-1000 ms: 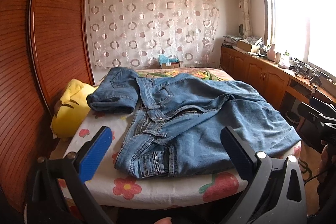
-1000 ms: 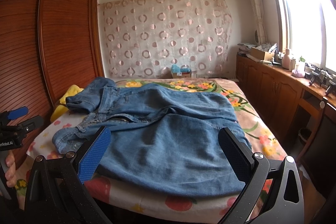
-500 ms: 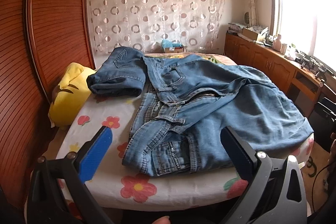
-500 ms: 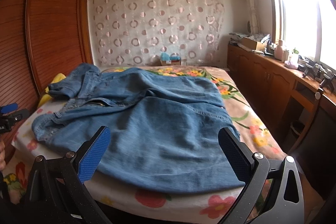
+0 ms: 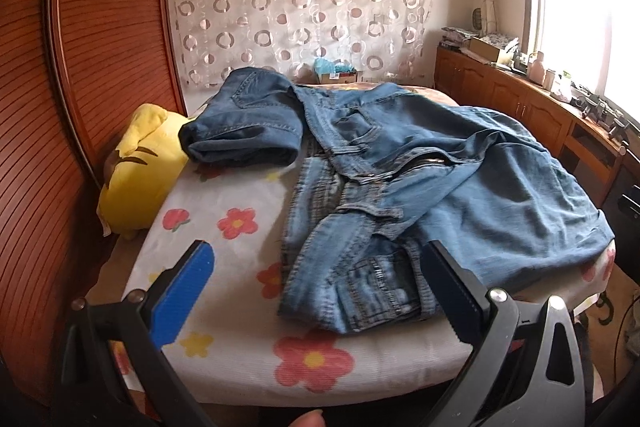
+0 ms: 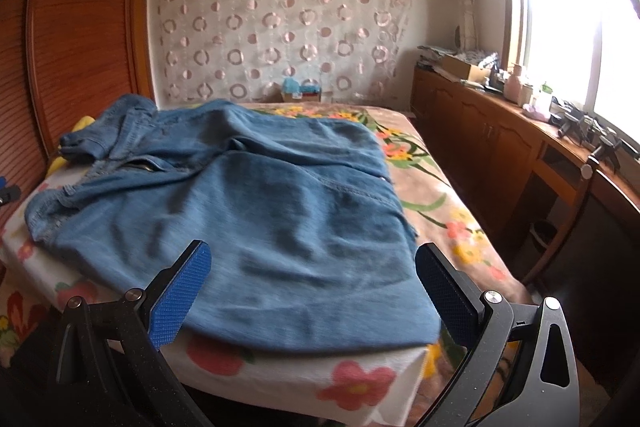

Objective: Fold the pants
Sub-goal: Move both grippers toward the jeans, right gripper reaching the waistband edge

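The jeans (image 5: 420,183) are spread across the bed (image 5: 224,247), waistband toward 9 o'clock in the right wrist view, legs running toward 3 o'clock. The left gripper (image 5: 320,291) and right gripper (image 6: 312,287) are held wide apart, empty, at the near edge.

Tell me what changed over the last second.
Both grippers, left gripper and right gripper, moved in closer over the jeans and tilted downward. Nothing was grasped or released. The jeans lie crumpled as before on the bed; both stay open.

Black claws (image 5: 316,291), blue ribbed pads (image 6: 180,297)
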Available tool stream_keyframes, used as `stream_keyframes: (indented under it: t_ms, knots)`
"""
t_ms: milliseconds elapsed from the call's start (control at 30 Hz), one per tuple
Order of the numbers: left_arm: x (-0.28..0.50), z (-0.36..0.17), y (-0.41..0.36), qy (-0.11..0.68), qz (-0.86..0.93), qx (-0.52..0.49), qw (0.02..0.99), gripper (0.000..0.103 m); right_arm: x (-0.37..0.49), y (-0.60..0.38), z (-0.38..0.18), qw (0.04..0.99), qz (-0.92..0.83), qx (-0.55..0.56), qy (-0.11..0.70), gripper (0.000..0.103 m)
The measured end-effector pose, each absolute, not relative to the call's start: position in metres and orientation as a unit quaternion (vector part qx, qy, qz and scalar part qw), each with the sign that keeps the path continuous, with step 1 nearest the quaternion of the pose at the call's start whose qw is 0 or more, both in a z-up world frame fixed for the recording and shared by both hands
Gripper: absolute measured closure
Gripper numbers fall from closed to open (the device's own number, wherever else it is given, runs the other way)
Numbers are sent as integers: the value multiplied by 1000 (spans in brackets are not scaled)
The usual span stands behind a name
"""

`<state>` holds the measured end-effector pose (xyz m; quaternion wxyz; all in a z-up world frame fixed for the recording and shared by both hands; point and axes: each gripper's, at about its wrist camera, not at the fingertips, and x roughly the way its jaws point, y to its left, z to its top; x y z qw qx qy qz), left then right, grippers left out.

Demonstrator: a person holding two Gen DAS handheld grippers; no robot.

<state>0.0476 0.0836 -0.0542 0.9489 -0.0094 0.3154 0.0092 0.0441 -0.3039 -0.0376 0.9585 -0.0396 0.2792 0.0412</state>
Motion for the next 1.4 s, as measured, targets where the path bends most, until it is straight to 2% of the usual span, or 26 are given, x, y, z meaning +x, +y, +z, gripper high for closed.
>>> stream_keyframes:
  t_ms: [533,800,1233,1333,1367,1400]
  knots:
    - [69,-98,108,370,29,-25,928,0,39,-358,-76,934,12,-31,355,0]
    - [73,-112,106,389,31,-22,921,0,37,-361,-93,923,25,-39,383,8]
    - [76,-125,111,400,26,-40,915,0,56,-356,-100,917,14,-66,394,11]
    - [76,-125,111,401,24,-43,915,0,59,-357,-100,918,18,-63,391,20]
    - [75,-125,111,401,24,-43,915,0,60,-357,-99,919,20,-60,389,28]
    - [76,-125,111,400,24,-43,915,0,60,-357,-99,920,21,-58,388,44]
